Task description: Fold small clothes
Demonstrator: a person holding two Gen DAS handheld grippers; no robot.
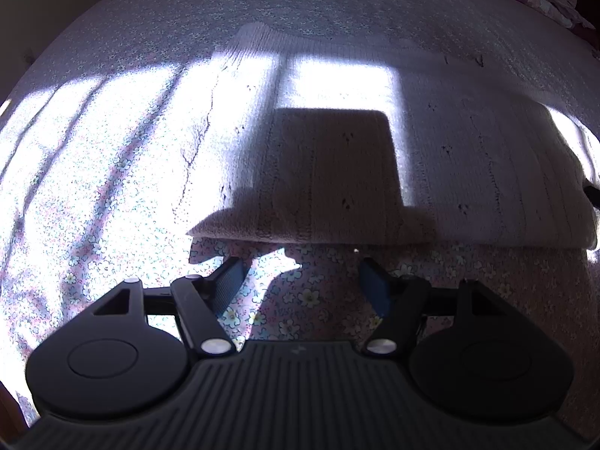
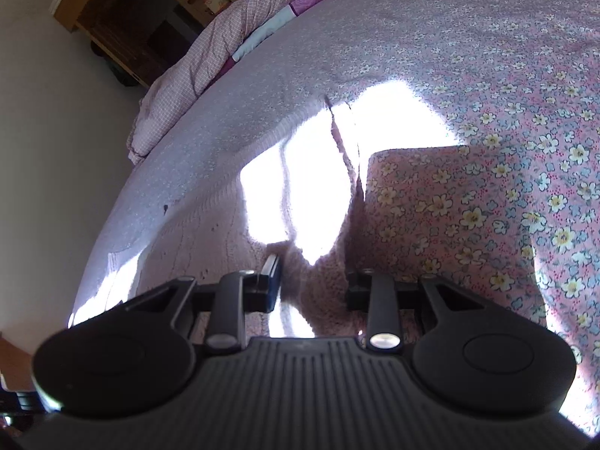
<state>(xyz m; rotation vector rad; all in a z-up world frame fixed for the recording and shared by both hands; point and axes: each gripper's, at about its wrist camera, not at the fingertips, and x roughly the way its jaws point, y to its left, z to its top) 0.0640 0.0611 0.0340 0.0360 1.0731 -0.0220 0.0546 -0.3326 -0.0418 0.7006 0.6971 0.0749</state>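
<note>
The left gripper (image 1: 300, 281) was held with its fingers (image 1: 230, 281) spread wide and nothing between them, poised over the floral sheet (image 1: 112, 195) just short of the near edge of the knit (image 1: 337, 172). The right gripper (image 2: 313, 285) had its fingers (image 2: 272, 277) drawn partway in, with a fold of the knit (image 2: 322, 285) bunched between them; whether the pads were truly pressed on the cloth could not be told, since the right finger was hidden behind the fabric.

The knit, a pale pink ribbed garment, was spread flat on the bed, lit in patches by strong sun, with a long seam or slit seen running across it. The step in hand was judged to be the taking of an edge for a fold, with no fold yet completed. For the next move, a firm hold by the right fingers was needed, the near edge had to be caught by the left, and both were to be lifted together and carried across evenly.

No containers were seen; only a rumpled quilt (image 2: 210, 48) at the far bedside and wooden furniture (image 2: 123, 11) beyond.
</note>
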